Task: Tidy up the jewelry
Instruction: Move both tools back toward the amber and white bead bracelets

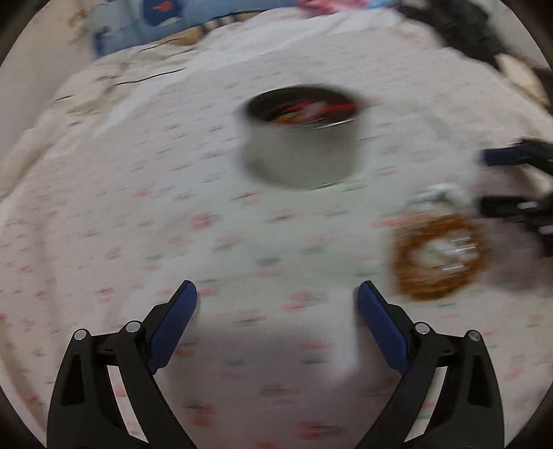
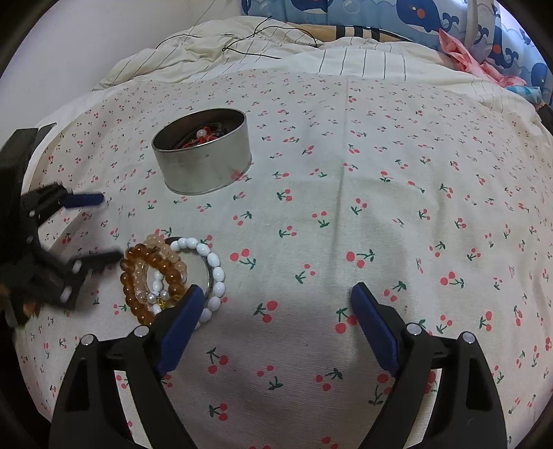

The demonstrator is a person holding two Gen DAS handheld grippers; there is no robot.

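Note:
A round metal tin point(image 2: 202, 152) stands open on the cherry-print cloth point(image 2: 345, 214), with red cord and beads inside; it shows blurred in the left wrist view point(image 1: 302, 138). A pile of bracelets lies on a shiny tin lid point(image 2: 193, 266): an amber bead bracelet point(image 2: 138, 276), a white bead bracelet point(image 2: 212, 269) and a pale peach one point(image 2: 157, 241). The pile shows blurred in the left wrist view point(image 1: 439, 252). My right gripper point(image 2: 276, 297) is open and empty, its left finger just over the pile's edge. My left gripper point(image 1: 276, 297) is open and empty, left of the pile point(image 2: 103, 228).
A striped cream quilt point(image 2: 276, 51) lies bunched at the back with a thin black cord point(image 2: 252, 45) on it. A blue whale-print pillow point(image 2: 414, 17) and pink fabric point(image 2: 463, 51) lie behind. Dark clothing point(image 1: 459, 24) sits at the far right.

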